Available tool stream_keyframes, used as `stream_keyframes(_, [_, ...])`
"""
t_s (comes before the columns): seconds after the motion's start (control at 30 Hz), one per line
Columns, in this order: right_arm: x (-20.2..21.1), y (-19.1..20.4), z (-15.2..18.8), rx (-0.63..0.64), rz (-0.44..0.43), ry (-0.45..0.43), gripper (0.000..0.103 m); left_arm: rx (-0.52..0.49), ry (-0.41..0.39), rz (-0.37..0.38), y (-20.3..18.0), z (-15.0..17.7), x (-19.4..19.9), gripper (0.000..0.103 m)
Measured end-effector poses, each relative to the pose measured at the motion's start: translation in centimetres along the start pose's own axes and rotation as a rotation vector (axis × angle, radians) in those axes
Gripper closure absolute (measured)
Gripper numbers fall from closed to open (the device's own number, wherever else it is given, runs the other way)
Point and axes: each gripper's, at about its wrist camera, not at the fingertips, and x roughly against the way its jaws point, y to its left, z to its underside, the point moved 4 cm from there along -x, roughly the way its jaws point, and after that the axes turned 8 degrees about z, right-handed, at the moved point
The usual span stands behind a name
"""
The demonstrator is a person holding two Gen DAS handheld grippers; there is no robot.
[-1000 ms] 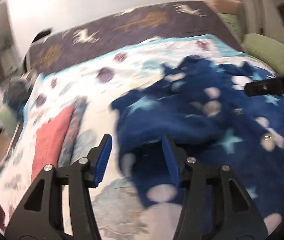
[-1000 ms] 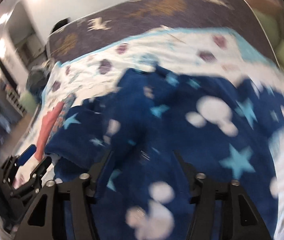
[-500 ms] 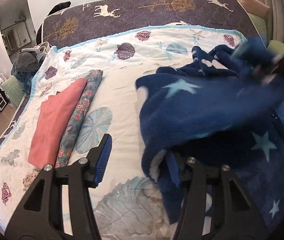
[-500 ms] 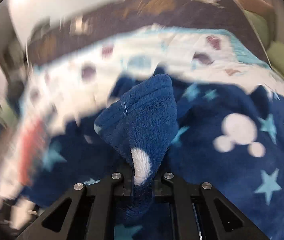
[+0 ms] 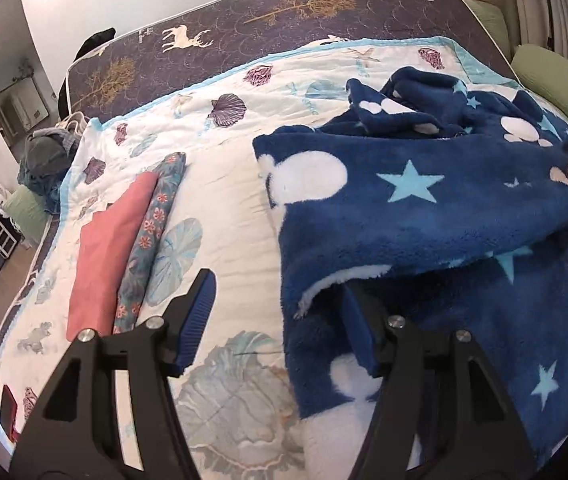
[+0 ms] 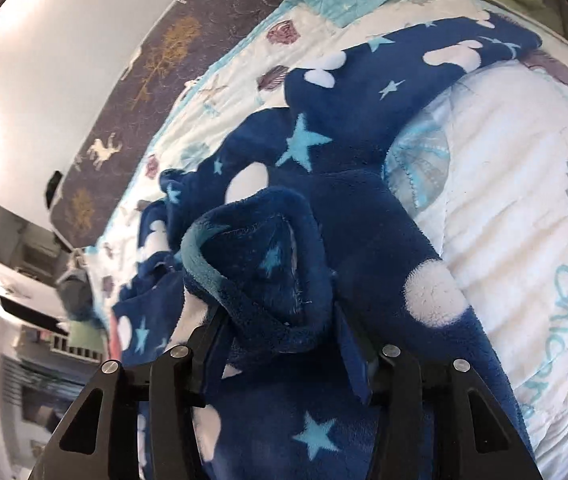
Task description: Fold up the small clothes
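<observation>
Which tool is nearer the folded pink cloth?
Left. The left tool sits open just right of the pink cloth; the right tool is farther off, with blue fleece bunched between its fingers.

Seashell quilt [image 5: 224, 200], green pillows [image 5: 559, 84]

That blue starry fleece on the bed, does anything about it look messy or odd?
Yes. The blue fleece garment lies rumpled, one flap folded over and its far part bunched near the quilt's top edge. A wad of it sits between the right gripper's fingers. By contrast, the pink cloth and floral cloth lie neatly folded side by side.
</observation>
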Motion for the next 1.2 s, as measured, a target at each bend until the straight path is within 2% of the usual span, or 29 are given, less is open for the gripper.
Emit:
stream_keyframes(0.1, [0.6,0.6,0.1,0.014,-0.016,0.005,0.04,0.017,0.009,0.003,0.2,0.2,0.1,0.039])
stream_keyframes(0.17, [1.3,0.7,0.3,0.011,-0.035,0.003,0.039,0.025,0.009,0.014,0.3,0.4,0.6,0.039])
stream_keyframes(0.27, [3.2,1.1,0.4,0.046,-0.052,-0.053,0.037,0.032,-0.012,0.032,0.4,0.5,1.9,0.039])
stream_keyframes(0.3, [3.8,1.3,0.4,0.07,-0.062,-0.07,0.033,0.037,-0.02,0.046,0.4,0.5,2.4,0.039])
stream_keyframes(0.43, [3.3,1.7,-0.3,0.095,-0.05,-0.039,0.03,0.046,-0.075,0.09,0.2,-0.4,4.5,0.039])
stream_keyframes(0.53, [2.6,1.1,-0.7,0.024,-0.036,-0.017,0.03,0.048,-0.095,0.089,-0.1,-1.3,4.6,0.039])
stream_keyframes(0.63, [3.3,2.7,-0.7,0.079,-0.137,-0.053,0.03,0.063,-0.104,0.124,-0.7,-2.3,3.9,0.039])
stream_keyframes(0.7, [2.7,4.3,-0.3,0.16,-0.2,-0.01,0.026,0.066,-0.084,0.138,-1.2,-2.7,2.3,0.039])
stream_keyframes(0.77, [1.4,4.2,0.1,0.176,-0.162,0.068,0.026,0.058,-0.034,0.083,-1.7,-2.5,0.7,0.039])
stream_keyframes(0.83, [0.4,2.6,0.9,0.172,-0.083,0.146,0.038,0.026,0.018,0.049,-2.1,-1.8,-0.9,0.039])
stream_keyframes(0.87, [0.1,1.6,1.2,0.19,-0.034,0.166,0.057,0.011,0.031,0.044,-2.2,-1.3,-1.2,0.039])
stream_keyframes(0.9, [-0.2,0.2,1.5,0.211,0.062,0.177,0.08,-0.008,0.047,0.044,-2.5,-0.9,-1.6,0.039])
stream_keyframes(0.93, [-0.4,-1.1,1.7,0.211,0.11,0.19,0.085,-0.026,0.057,0.043,-2.7,-0.5,-1.9,0.039])
stream_keyframes(1.0, [-0.2,-2.8,1.7,0.14,0.042,0.224,0.085,-0.04,0.048,0.033,-2.7,-0.5,-1.6,0.039])
stream_keyframes(1.03, [0.2,-2.9,1.5,0.137,0.037,0.21,0.085,-0.042,0.044,0.03,-2.7,-0.5,-1.4,0.039])
stream_keyframes(1.07, [0.8,-2.6,1.2,0.154,0.049,0.174,0.08,-0.042,0.041,0.029,-2.6,-0.6,-1.2,0.039])
stream_keyframes(1.13, [1.8,-1.8,0.3,0.181,0.061,0.098,0.058,-0.039,0.034,0.035,-2.5,-0.6,-0.9,0.039])
stream_keyframes(1.17, [1.9,-1.6,-0.2,0.17,0.044,0.082,0.033,-0.038,0.035,0.037,-2.4,-0.6,-1.0,0.039])
stream_keyframes(1.2, [1.8,-1.1,-0.7,0.154,0.011,0.073,0.021,-0.034,0.037,0.039,-2.4,-0.5,-1.0,0.039])
